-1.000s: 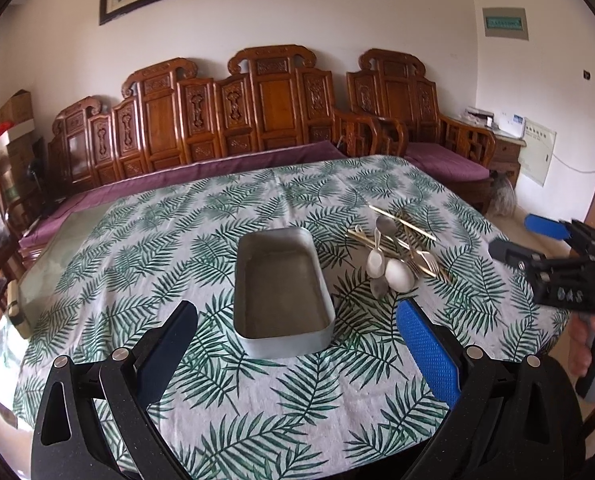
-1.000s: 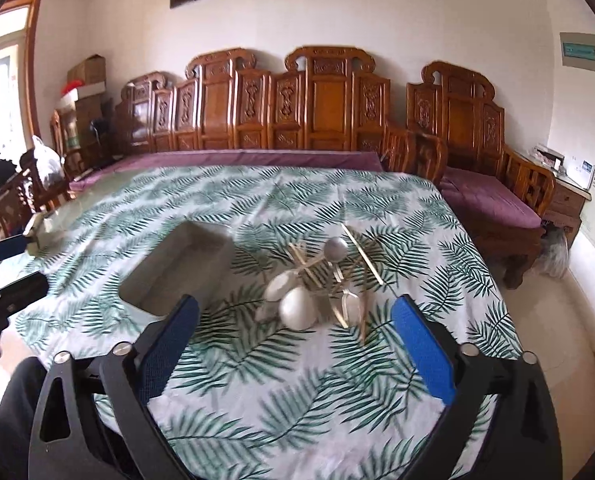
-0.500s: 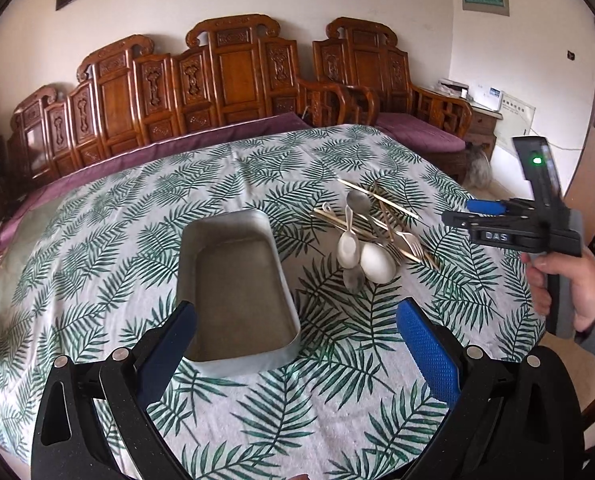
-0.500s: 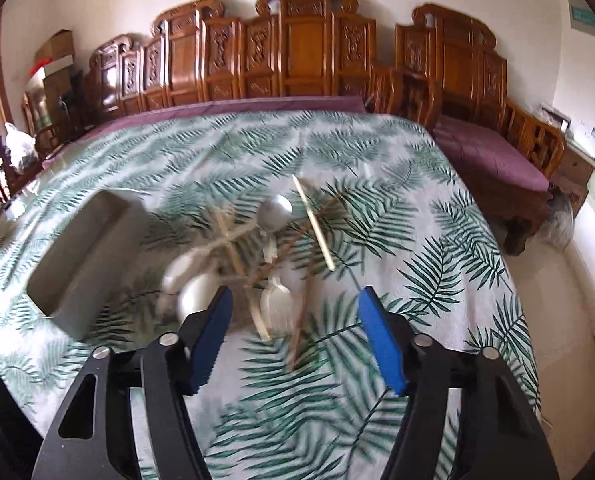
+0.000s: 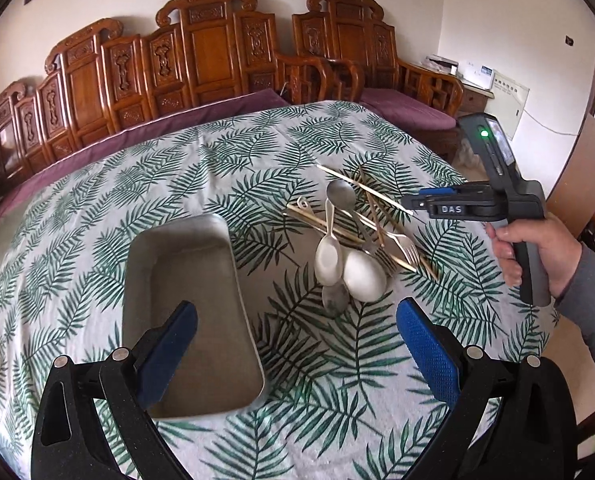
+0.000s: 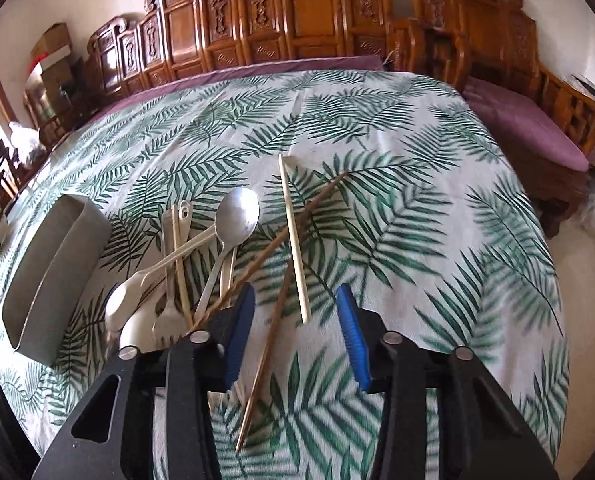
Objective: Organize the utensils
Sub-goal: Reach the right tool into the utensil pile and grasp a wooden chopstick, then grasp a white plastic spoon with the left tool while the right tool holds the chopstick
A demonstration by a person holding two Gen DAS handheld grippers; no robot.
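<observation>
Utensils (image 5: pixel 353 240) lie heaped toward the table's right edge in the left wrist view, just right of an empty metal tray (image 5: pixel 189 312) on the leaf-print tablecloth (image 5: pixel 201 172). The left gripper (image 5: pixel 297 344) hangs with jaws spread wide, holding nothing. In the right wrist view, the right gripper (image 6: pixel 295 336) is parted around a brown chopstick (image 6: pixel 273 336) and a pale chopstick (image 6: pixel 293 240), not clamped; spoons (image 6: pixel 236 216) and a fork (image 6: pixel 168 320) lie left of them.

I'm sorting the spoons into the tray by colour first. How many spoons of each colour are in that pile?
white spoons: 2
metal spoons: 2, one of them half hidden under the white bowls
Total: 4 spoons
</observation>
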